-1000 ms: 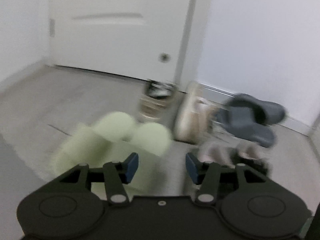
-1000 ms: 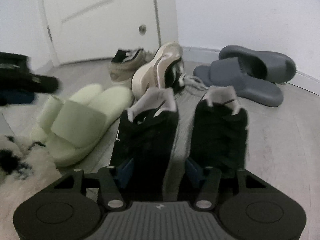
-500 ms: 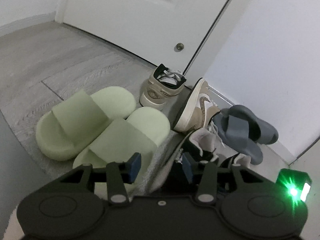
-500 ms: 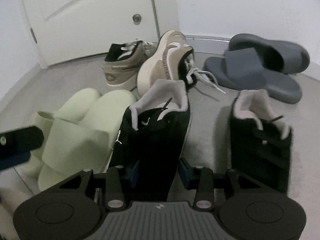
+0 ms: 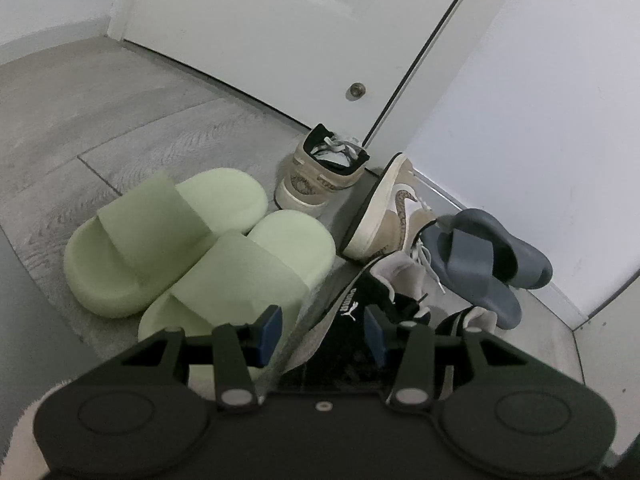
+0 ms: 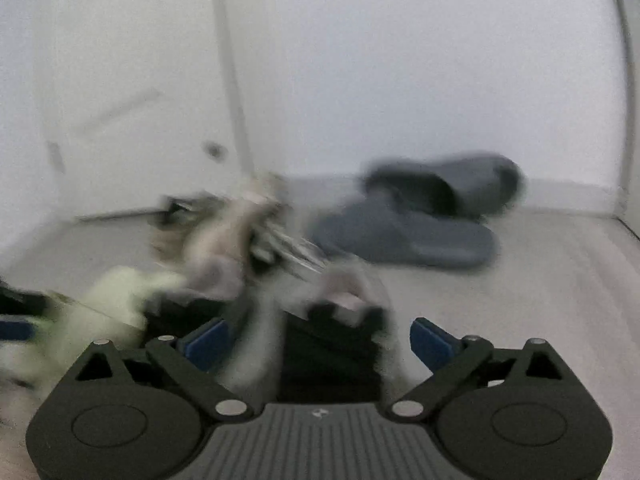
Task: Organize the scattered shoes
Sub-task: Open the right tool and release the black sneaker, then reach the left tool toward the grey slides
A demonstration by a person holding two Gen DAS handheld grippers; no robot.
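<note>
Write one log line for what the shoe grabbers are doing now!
left hand-held gripper: around black shoe, grip unclear | right hand-held gripper: open, over other black shoe | view blurred

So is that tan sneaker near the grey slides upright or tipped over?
Tipped: the tan sneaker lies on its side, sole edge facing the green slides.

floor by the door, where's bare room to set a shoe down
Free: the grey floor left of the green slides, in front of the white door. In the blurred right wrist view, floor right of the grey slides looks bare too. Crowded: the tan sneakers, black sneakers and slides bunch together.
</note>
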